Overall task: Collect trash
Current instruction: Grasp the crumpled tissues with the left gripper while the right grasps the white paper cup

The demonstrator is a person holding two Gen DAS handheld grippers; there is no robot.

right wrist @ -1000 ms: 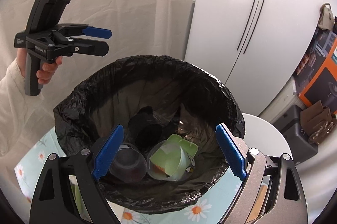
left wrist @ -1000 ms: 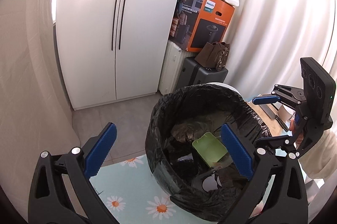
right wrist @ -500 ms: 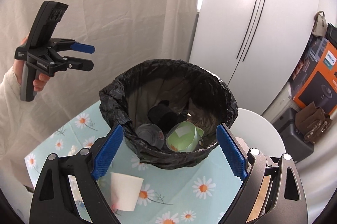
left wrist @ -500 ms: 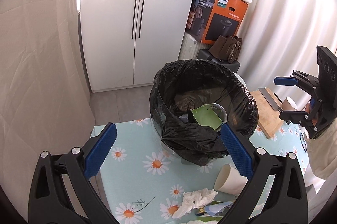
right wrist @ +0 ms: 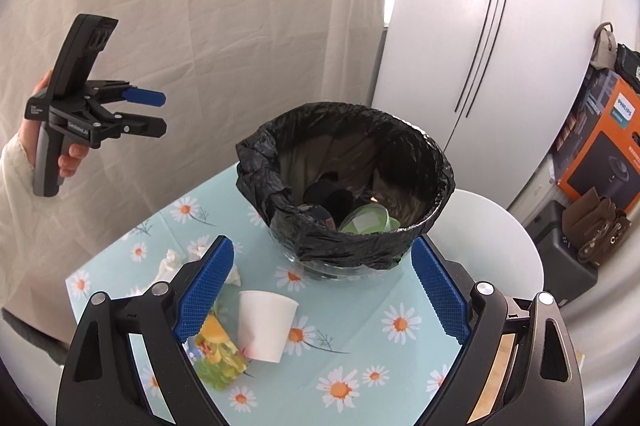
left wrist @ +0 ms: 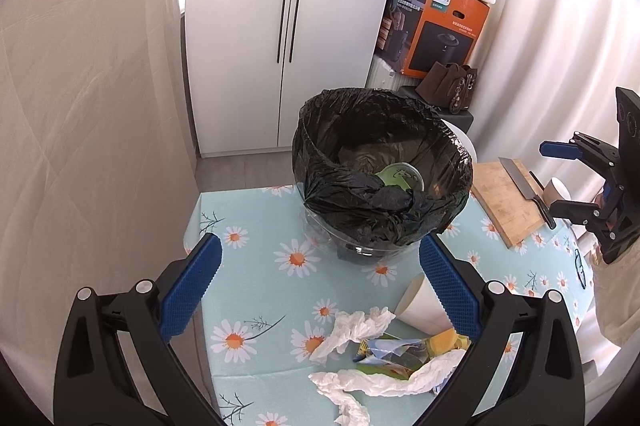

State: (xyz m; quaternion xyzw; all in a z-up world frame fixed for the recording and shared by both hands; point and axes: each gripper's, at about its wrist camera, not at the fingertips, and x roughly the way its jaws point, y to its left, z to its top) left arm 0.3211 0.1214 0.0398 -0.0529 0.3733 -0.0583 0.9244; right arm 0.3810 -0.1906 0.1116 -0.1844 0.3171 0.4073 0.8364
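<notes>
Black-lined bin (left wrist: 380, 177) now sits farther off; we have pulled both grippers back, left gripper (left wrist: 320, 290) and right gripper (right wrist: 320, 290) gaping, empty. Paper cup (right wrist: 266, 326) and tissues (left wrist: 360, 326) remain to collect.

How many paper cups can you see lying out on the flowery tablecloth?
1: a white paper cup lies on its side beside the snack wrapper, in front of the bin. Others may be hidden.

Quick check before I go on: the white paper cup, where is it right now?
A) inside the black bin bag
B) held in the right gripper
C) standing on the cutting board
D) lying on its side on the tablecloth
D: the white paper cup lies tipped over on the floral tablecloth, in front of the bin bag, and neither gripper touches it.
</notes>
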